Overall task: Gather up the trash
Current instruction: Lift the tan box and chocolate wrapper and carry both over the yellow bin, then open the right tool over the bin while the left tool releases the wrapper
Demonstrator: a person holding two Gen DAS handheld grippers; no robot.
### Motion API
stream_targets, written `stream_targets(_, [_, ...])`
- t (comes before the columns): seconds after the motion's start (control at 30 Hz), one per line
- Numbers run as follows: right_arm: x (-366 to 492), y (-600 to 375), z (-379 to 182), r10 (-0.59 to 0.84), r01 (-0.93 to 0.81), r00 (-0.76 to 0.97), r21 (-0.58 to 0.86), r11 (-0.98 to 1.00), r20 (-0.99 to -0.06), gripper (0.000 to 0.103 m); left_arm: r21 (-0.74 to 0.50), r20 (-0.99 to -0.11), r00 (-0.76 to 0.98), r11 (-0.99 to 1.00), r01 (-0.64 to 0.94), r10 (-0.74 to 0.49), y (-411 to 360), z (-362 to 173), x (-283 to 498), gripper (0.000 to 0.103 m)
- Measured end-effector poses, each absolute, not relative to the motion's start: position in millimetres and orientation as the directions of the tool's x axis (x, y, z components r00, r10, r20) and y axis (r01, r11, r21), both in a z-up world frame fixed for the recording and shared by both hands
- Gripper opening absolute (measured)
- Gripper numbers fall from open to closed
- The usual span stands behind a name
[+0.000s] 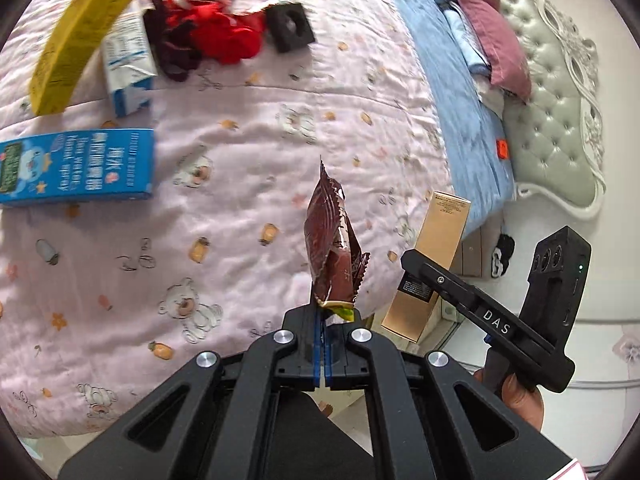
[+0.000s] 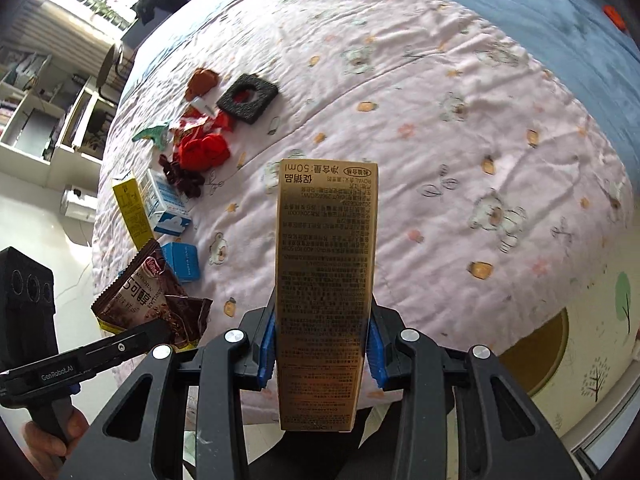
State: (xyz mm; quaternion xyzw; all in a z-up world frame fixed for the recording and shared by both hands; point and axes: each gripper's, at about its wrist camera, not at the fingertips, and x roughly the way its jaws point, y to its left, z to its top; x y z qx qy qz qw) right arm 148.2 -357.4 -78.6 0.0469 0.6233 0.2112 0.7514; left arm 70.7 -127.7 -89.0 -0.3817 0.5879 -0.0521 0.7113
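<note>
Both wrist views look down, close, on the pink quilt (image 1: 248, 128) (shared).

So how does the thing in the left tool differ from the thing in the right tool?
The left tool pinches a crumpled brown snack wrapper, soft and creased; the right tool clamps a rigid gold box with flat sides. The wrapper is gripped by its bottom edge with the fingers nearly closed; the box is held across its width with the fingers spread apart. The wrapper is glossy and jagged-edged, the box straight-edged with fine print. Both are held up above the pink quilt.

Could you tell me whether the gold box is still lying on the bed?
No, it is lifted: the right gripper clamps the gold box above the bed.
</note>
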Motion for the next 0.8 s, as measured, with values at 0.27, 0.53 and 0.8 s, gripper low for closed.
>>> stream_targets(0.27, [124,-490,-80,0.339,-0.1,0.19,0.325,0.94,-0.921,0.036,-0.607,-0.794,0.18,0.76,-0.232,-0.58,-266,-101,101,0.001])
stream_targets(0.53, [88,-620,-110,0.285,0.037,0.173,0.295,0.955,-0.943,0.036,-0.556,-0.831,0.057,0.819,-0.142,-0.554,-409,-143,109,0.001])
stream_targets(0.8, [70,-672,-160,0.28,0.043,0.102,0.285,0.957,-0.955,0.036,-0.441,-0.897,-0.027,0.897,-0.025,-0.442,-494,-189,110,0.001])
